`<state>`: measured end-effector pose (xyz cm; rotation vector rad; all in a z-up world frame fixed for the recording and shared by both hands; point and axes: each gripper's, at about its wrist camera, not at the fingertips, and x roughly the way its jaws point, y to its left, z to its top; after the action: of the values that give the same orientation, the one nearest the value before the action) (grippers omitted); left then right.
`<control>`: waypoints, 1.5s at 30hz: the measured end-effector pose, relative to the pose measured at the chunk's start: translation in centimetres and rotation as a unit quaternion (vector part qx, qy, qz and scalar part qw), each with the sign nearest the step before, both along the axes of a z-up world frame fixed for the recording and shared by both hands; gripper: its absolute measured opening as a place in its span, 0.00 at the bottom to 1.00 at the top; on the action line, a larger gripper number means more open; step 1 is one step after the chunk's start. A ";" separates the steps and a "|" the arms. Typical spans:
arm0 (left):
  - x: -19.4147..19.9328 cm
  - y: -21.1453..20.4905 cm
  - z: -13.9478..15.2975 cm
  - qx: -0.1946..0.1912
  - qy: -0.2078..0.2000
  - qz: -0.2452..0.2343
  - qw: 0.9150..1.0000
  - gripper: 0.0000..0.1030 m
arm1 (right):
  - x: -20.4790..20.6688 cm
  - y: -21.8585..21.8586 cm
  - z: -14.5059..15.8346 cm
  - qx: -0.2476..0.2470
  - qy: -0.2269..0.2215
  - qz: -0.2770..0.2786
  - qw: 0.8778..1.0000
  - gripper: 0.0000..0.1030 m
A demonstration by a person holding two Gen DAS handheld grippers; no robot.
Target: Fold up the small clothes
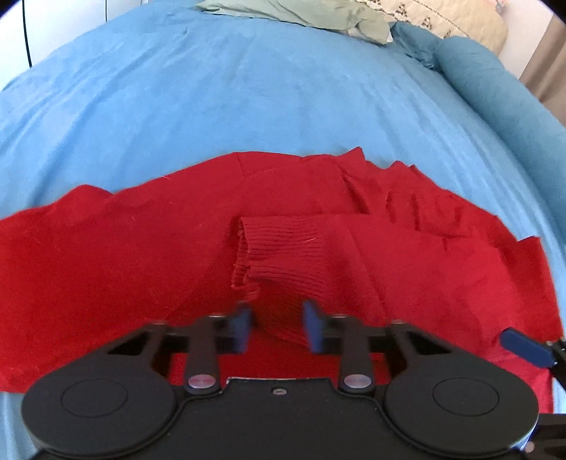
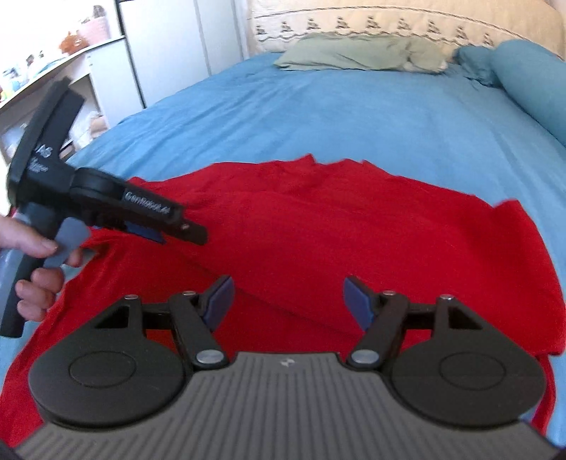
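A red sweater (image 1: pixel 106 254) lies spread and partly folded on the blue bed sheet (image 1: pixel 247 92). One sleeve is folded across the body, and its ribbed cuff (image 1: pixel 269 251) lies just ahead of my left gripper (image 1: pixel 277 327). The left gripper is open and empty, low over the sleeve. In the right wrist view the sweater (image 2: pixel 353 226) fills the middle. My right gripper (image 2: pixel 286 300) is open and empty above its near part. The left gripper (image 2: pixel 152 230) shows there at the left, held by a hand over the sweater's left edge.
A green pillow (image 2: pixel 361 53) and a cream patterned pillow (image 2: pixel 389 21) lie at the head of the bed. A rolled blue cover (image 2: pixel 530 81) runs along the right side. A white shelf unit (image 2: pixel 53 88) stands beyond the bed's left edge.
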<state>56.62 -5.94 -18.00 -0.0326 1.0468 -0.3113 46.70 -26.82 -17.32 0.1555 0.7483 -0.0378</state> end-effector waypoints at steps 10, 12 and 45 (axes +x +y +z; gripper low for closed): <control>-1.6 2.3 4.3 0.019 -0.083 0.063 0.994 0.04 | -0.1 -0.9 0.4 0.014 -0.008 -0.030 0.999 0.82; -2.1 3.4 4.2 0.026 -0.091 0.083 0.992 0.04 | 0.0 -1.1 0.5 0.016 -0.010 -0.032 0.999 0.82; 1.9 1.4 -1.8 0.022 -0.065 0.022 0.997 0.96 | 0.8 -9.5 -3.8 -0.047 0.044 -0.145 0.987 1.00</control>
<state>58.49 -4.58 -19.77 0.0046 0.9217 -0.2459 47.52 -36.30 -21.16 0.1725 0.8048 -0.3593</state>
